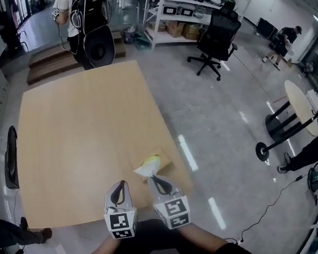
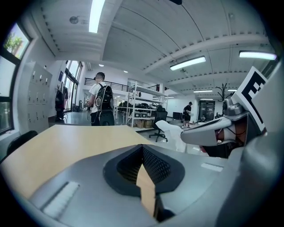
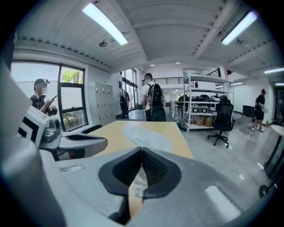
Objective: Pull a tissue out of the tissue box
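A tissue box (image 1: pixel 163 162) with a yellowish top sits near the front right corner of the light wooden table (image 1: pixel 82 130). A white tissue (image 1: pixel 145 169) stands up out of it, and my right gripper (image 1: pixel 154 179) is shut on it just above the box. In the right gripper view the tissue (image 3: pixel 140 185) is pinched between the pads and billows ahead of the right gripper (image 3: pixel 141 153). My left gripper (image 1: pixel 120 184) hovers just left of the box, shut on nothing. From the left gripper (image 2: pixel 142 150) the tissue (image 2: pixel 174 135) shows at the right.
A person with a backpack (image 1: pixel 86 19) stands beyond the table's far edge. A black office chair (image 1: pixel 216 38) and shelves (image 1: pixel 185 11) stand at the back right. Another dark chair (image 1: pixel 10 156) is at the table's left edge. A floor stand (image 1: pixel 269 150) is on the right.
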`<state>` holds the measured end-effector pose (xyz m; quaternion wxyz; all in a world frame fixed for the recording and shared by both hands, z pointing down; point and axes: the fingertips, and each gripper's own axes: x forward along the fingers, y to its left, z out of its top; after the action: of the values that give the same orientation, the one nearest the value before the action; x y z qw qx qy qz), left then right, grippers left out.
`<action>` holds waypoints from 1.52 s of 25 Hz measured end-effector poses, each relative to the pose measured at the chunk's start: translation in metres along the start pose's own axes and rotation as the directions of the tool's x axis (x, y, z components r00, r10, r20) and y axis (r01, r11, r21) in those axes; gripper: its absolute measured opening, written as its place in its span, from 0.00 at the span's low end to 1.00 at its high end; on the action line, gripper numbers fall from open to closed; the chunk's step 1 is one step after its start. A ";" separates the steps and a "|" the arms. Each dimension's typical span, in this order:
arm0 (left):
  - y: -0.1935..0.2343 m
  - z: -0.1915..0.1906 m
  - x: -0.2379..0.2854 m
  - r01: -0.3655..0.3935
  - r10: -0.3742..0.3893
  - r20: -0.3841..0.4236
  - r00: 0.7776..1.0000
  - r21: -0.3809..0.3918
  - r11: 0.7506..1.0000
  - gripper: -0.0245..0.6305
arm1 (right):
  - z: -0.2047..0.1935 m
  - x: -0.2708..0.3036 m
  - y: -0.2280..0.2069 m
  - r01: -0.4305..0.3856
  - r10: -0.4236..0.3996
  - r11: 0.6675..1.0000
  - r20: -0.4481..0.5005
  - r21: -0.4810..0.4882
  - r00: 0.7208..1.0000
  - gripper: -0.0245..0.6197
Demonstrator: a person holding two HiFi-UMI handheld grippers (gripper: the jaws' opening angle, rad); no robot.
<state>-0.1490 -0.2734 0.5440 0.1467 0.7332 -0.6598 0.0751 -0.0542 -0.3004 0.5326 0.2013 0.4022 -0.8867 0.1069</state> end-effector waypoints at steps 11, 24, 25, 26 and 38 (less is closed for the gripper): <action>-0.048 -0.030 -0.074 0.013 -0.011 -0.053 0.999 0.023 1.000 0.07 | -0.058 -0.074 0.024 -0.003 0.003 0.997 0.003 0.072 1.000 0.03; -0.065 -0.035 -0.093 0.035 -0.034 -0.054 0.998 0.025 0.999 0.07 | -0.063 -0.099 0.032 0.009 -0.009 0.998 0.005 0.064 1.000 0.03; -0.066 -0.037 -0.098 0.040 -0.038 -0.057 0.998 0.025 0.999 0.07 | -0.065 -0.101 0.035 0.012 -0.012 0.998 0.003 0.066 1.000 0.03; -0.066 -0.038 -0.102 0.043 -0.042 -0.056 0.998 0.028 0.999 0.07 | -0.067 -0.104 0.039 0.013 -0.013 0.998 0.001 0.069 1.000 0.03; -0.024 -0.054 -0.208 0.024 -0.024 0.007 1.000 0.043 0.999 0.06 | -0.091 -0.146 0.125 0.057 -0.057 0.996 0.003 0.070 0.998 0.03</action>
<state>-0.1451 -0.0581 0.5294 0.1295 0.7443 -0.6497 0.0847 -0.0367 -0.0888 0.5458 0.1878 0.4344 -0.8711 0.1310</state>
